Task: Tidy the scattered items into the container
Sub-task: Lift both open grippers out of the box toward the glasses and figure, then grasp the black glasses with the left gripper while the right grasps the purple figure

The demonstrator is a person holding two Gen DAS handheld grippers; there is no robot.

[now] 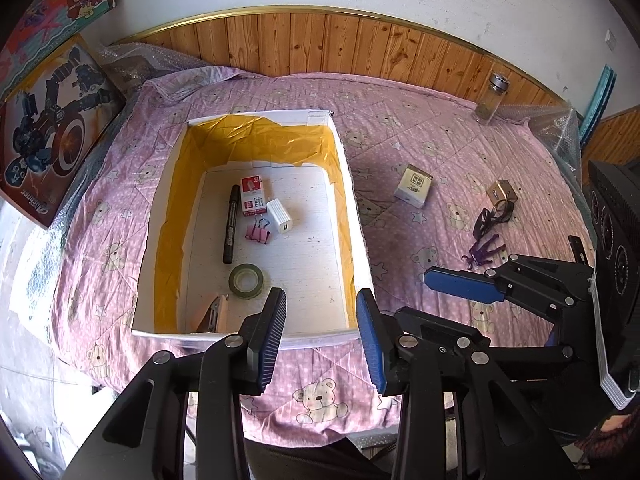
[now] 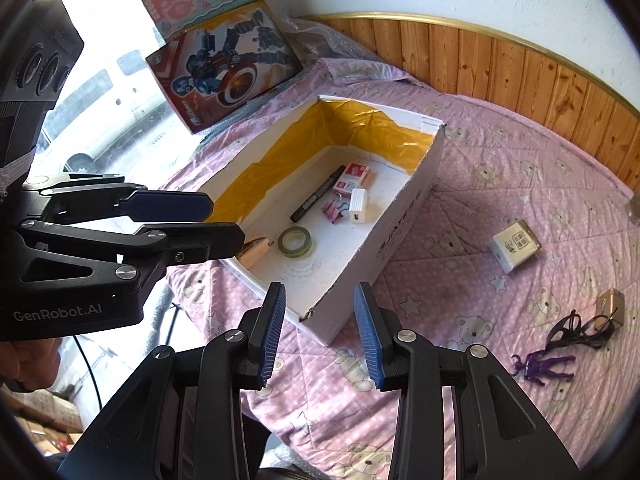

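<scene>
A white cardboard box (image 1: 362, 248) (image 2: 394, 232) lined with yellow stands on the pink quilt. In it lie a black marker (image 1: 231, 224), a staple box (image 1: 252, 196), a white charger (image 1: 280, 216), a pink binder clip (image 1: 258, 234), a tape roll (image 1: 248, 278) and a stapler (image 1: 214, 314). To its right on the quilt are a small white box (image 1: 414, 186) (image 2: 516, 244), a gold cube (image 2: 610, 306), a black cable (image 2: 576, 332) and a purple figure (image 2: 540, 366). My left gripper (image 1: 321, 294) hovers open and empty over the box's near rim. My right gripper (image 2: 320, 286) is open and empty at the box's near right corner.
A glass jar (image 1: 490, 98) stands at the far right by the wood-panelled wall. Two toy boxes (image 1: 48, 120) lean at the left. Bubble wrap (image 1: 132, 64) lies along the quilt's far edges. The quilt's near edge drops off just below the grippers.
</scene>
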